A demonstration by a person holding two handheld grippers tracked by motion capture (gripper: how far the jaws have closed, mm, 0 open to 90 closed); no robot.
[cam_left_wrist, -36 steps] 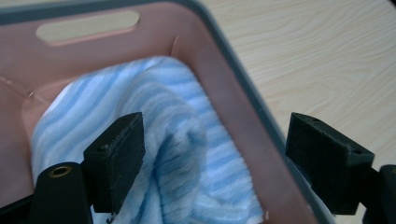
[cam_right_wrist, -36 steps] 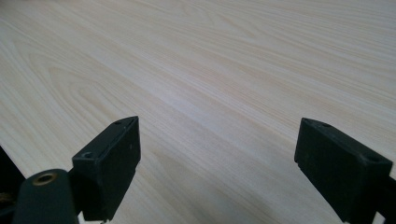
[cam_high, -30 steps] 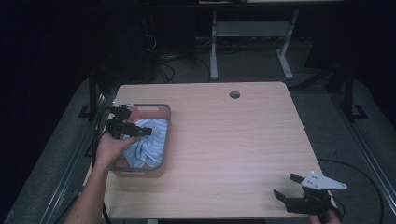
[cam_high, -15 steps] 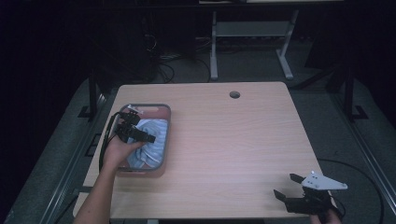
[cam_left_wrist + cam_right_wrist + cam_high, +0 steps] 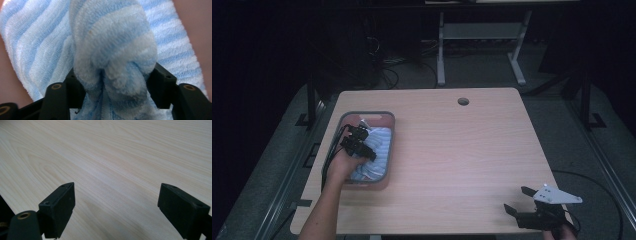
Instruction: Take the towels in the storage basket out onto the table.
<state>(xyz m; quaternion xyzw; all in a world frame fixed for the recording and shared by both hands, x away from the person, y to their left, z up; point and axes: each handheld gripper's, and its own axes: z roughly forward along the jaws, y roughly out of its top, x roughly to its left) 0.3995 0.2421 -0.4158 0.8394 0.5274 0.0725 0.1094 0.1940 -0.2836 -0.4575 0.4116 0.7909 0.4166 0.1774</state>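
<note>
While gripped: left gripper (image 5: 362,143) fingers clamp blue-and-white striped terry towel (image 5: 110,47) in grey plastic bin (image 5: 384,120)
Advice: lift straight, keeping clamp
Right gripper (image 5: 523,200): fingers open above table (image 5: 462,150)

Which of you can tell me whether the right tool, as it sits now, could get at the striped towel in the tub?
Probably yes: the bare table between the right tool and the striped towel leaves the way free, though the left tool already grips the towel in the tub.

towel (image 5: 377,150) in bin (image 5: 384,117), table's (image 5: 462,150) left
</note>
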